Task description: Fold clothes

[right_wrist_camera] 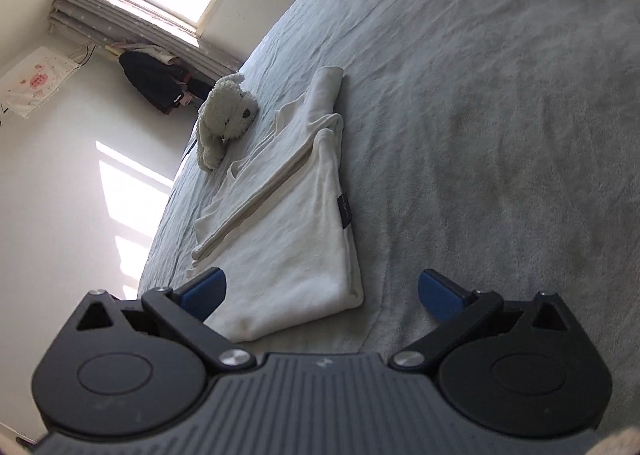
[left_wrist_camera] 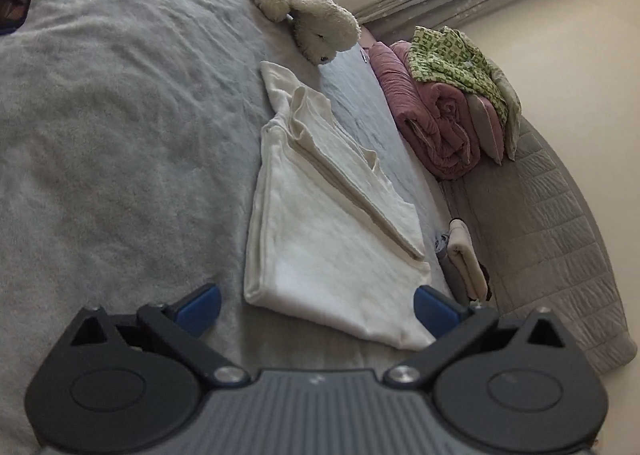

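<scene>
— Where are the two tools right now?

— Both low over the bed, both empty. The left gripper (left_wrist_camera: 316, 305) has its blue pads spread wide, and so does the right gripper (right_wrist_camera: 322, 295); nothing is pinched in either.

— And the garment?

— The cream garment (left_wrist_camera: 320, 239) lies flat on the grey blanket (left_wrist_camera: 120, 135), partly folded, straight ahead of both tools. Its near hem sits just in front of the fingertips. From the left gripper that hem spans nearly the whole gap between the pads, with the near left corner just ahead of the left pad. From the right gripper the cloth (right_wrist_camera: 288, 247) sits ahead and off to the left, its near right corner between the pads and the left pad over the fabric.

— Which way does it run?

— Lengthwise, away from both grippers. A folded sleeve lies slantwise across the top, and beyond it the narrow end stretches toward the plush toy (left_wrist_camera: 304, 11).

— So the next fold?

— My guess: each tool takes the near corner on its own side and carries the hem forward along that long line. Neither looks clearly nearer; both hover at the hem.

— Anything farther off?

— Rolled pink bedding (left_wrist_camera: 432, 115) beyond on the left tool's right, by the wall.
</scene>
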The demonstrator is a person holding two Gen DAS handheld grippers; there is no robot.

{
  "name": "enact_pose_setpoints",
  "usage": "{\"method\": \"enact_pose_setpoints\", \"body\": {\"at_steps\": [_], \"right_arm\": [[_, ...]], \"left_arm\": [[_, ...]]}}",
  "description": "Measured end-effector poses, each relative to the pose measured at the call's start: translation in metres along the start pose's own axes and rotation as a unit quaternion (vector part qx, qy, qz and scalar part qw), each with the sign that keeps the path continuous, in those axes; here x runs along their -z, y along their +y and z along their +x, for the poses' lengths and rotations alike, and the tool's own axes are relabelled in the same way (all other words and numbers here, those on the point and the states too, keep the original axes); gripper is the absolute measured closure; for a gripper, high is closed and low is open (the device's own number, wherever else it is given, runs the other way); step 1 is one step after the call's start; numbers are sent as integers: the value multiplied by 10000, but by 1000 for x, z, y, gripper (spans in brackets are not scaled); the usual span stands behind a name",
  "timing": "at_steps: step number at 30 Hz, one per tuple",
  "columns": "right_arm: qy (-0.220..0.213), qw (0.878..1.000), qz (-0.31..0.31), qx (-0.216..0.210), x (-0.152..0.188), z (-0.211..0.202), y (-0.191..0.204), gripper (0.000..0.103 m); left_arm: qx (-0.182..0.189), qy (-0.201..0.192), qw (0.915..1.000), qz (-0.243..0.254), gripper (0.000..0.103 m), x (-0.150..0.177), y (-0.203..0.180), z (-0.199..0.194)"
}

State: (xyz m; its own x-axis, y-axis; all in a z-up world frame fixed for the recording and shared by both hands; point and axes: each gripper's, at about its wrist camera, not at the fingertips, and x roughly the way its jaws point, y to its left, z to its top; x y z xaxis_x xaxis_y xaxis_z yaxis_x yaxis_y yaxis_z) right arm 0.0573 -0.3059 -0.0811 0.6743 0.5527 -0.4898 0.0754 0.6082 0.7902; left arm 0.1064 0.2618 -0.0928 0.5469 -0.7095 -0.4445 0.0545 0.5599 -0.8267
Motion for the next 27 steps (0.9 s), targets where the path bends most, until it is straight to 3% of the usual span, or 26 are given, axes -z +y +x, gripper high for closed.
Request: {"method": "enact_pose_setpoints", "body": {"at_steps": [4,9,18,27], "right_arm": [[259,9981,508,-234,-7,0,-6,0],[468,9962,675,-281,-9,0,-6,0],[494,9977,453,-78,-7,5,3,0],[434,9989,-23,155,2,13,13,0]], "left_arm": [[533,-51,9958,-746,0,-6,20,-4],[792,114,9918,-1000,0,-4,20,3],[379,329,9979,-399,1,4,-6,27],[234,217,9991,-285,1,4,-3,28]]}}
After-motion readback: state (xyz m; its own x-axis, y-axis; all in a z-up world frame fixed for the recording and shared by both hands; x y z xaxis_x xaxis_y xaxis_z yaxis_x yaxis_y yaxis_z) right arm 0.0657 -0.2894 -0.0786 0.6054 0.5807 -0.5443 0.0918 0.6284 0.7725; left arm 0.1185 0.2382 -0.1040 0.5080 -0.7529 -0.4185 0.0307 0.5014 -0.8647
